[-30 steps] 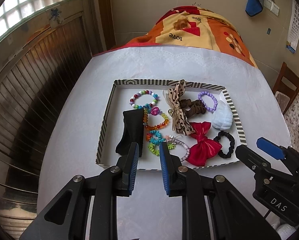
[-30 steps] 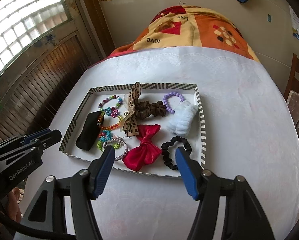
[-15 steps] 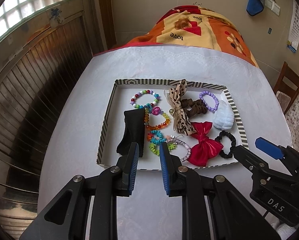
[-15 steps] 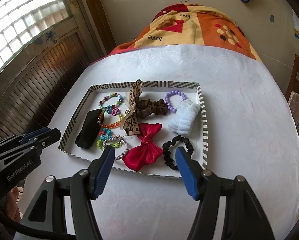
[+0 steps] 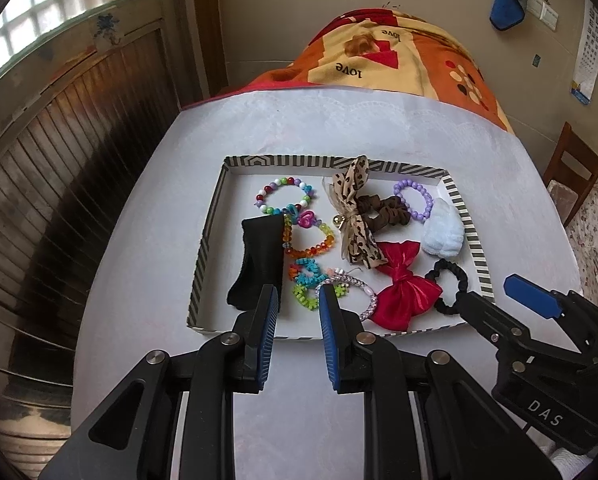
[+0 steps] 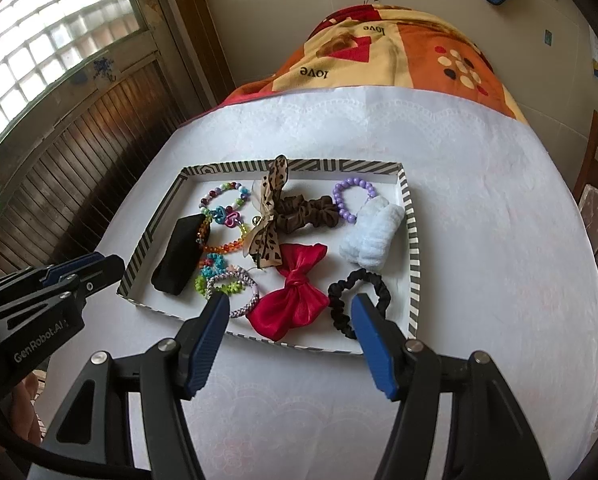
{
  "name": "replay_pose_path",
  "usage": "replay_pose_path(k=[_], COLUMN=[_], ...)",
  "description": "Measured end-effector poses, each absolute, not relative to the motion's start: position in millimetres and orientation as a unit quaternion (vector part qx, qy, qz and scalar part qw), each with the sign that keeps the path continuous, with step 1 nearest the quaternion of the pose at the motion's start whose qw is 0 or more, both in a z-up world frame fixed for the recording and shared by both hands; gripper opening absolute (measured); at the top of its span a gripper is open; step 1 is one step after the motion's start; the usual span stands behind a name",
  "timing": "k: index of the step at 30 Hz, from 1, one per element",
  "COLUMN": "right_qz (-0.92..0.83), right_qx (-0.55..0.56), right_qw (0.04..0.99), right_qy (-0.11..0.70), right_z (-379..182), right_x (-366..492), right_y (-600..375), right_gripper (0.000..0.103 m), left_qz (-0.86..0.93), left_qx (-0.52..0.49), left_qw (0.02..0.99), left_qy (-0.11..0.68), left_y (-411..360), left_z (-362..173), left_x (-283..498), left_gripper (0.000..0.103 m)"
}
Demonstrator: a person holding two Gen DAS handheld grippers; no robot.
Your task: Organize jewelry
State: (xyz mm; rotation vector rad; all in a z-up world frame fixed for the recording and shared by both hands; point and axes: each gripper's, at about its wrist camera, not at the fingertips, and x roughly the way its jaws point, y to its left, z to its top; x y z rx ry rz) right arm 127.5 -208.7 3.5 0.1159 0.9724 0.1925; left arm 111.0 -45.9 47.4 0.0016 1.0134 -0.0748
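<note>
A striped-rim tray (image 5: 207,240) (image 6: 413,240) on the white table holds a red bow (image 5: 403,288) (image 6: 295,292), a black scrunchie (image 5: 453,284) (image 6: 359,292), a leopard bow with brown scrunchie (image 5: 355,216) (image 6: 295,212), a black band (image 5: 259,264) (image 6: 179,256), a white fluffy scrunchie (image 5: 443,232) (image 6: 373,240) and several bead bracelets (image 5: 285,196) (image 6: 223,196). My left gripper (image 5: 298,300) hovers empty at the tray's near edge, jaws a narrow gap apart. My right gripper (image 6: 291,304) is wide open, empty, at the near edge before the red bow.
An orange patterned blanket (image 5: 383,60) lies past the table's far end. A wooden chair (image 5: 571,168) stands at the right. Dark wooden panelling (image 5: 39,168) runs along the left side.
Both grippers have edged slightly toward the tray. Jaw openings are unchanged and nothing in the tray has moved.
</note>
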Motion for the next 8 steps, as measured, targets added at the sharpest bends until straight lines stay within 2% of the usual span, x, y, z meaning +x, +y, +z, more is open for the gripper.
replay_pose_path(k=[8], right_qz=[0.086], right_qx=[0.063], right_qw=[0.879], right_qy=[0.464], right_z=[2.5], right_x=[126.5], right_y=[-216.5], right_gripper=[0.067], left_qz=[-0.046], left_qx=[-0.004], left_qw=[0.879], left_qy=[0.474], left_y=[-47.3], left_z=[51.2], left_x=[111.1], left_gripper=[0.011])
